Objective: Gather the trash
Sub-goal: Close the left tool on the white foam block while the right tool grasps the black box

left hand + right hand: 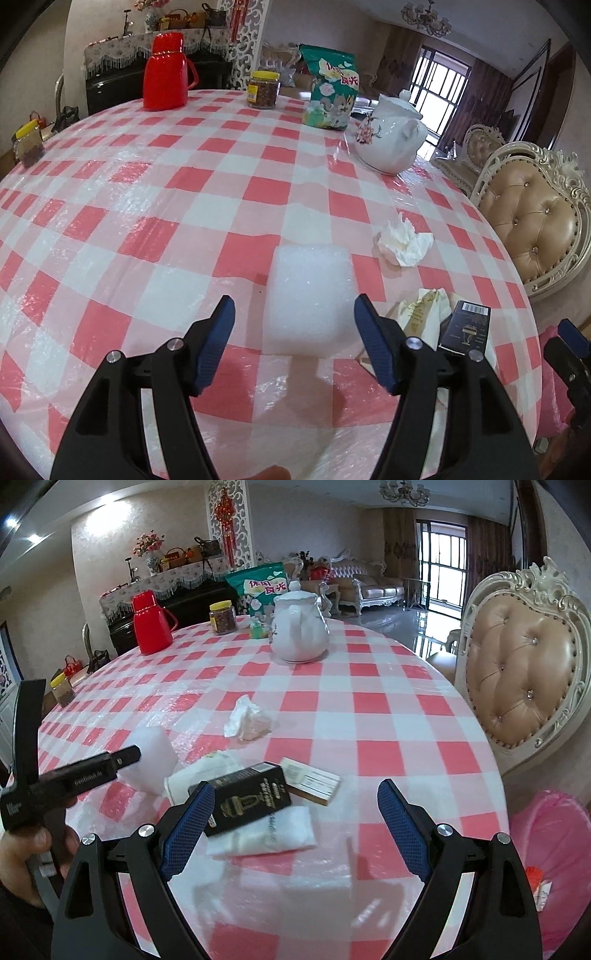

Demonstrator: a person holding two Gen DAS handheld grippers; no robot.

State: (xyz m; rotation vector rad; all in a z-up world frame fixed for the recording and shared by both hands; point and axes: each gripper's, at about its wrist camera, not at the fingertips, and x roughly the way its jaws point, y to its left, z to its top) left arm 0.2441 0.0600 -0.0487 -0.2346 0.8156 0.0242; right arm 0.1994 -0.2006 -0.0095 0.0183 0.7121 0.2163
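**Two grippers over a checked table of scattered rubbish**

The left gripper [294, 319] is hanging over a white foam block [308, 295], its ribbed blue pads [218, 343] standing apart on either side of the block without pressing on it. The foam is grainy and soft-edged, roughly cube-shaped, and is sitting on the table [147, 206], whose red-and-white checked cloth is lying under a glossy, wrinkled plastic sheet.

The right gripper [295, 805] is pointing down at a small heap near the table's edge, its fingers spread wide with nothing between the pads. Just ahead of its left finger, a shiny black carton [243, 797] with gold print is lying tilted on a flat white paper wrapper [273, 834]. A thin cream booklet [310, 781] is lying beside the carton, touching its far end. Farther in, a crumpled white tissue [247, 720] is resting alone, well apart from the heap.

Along the far side, a smooth red plastic flask [166, 72], a glass jar with a yellow lid [263, 90], a green crinkly snack bag [328, 88] and a round white porcelain teapot [391, 136] with a flower print are standing upright. A padded tan chair [524, 672] with a carved pale frame is standing at the table's right. Below the table edge, a pink plastic bag [554, 834] is gaping open, a scrap of paper inside.
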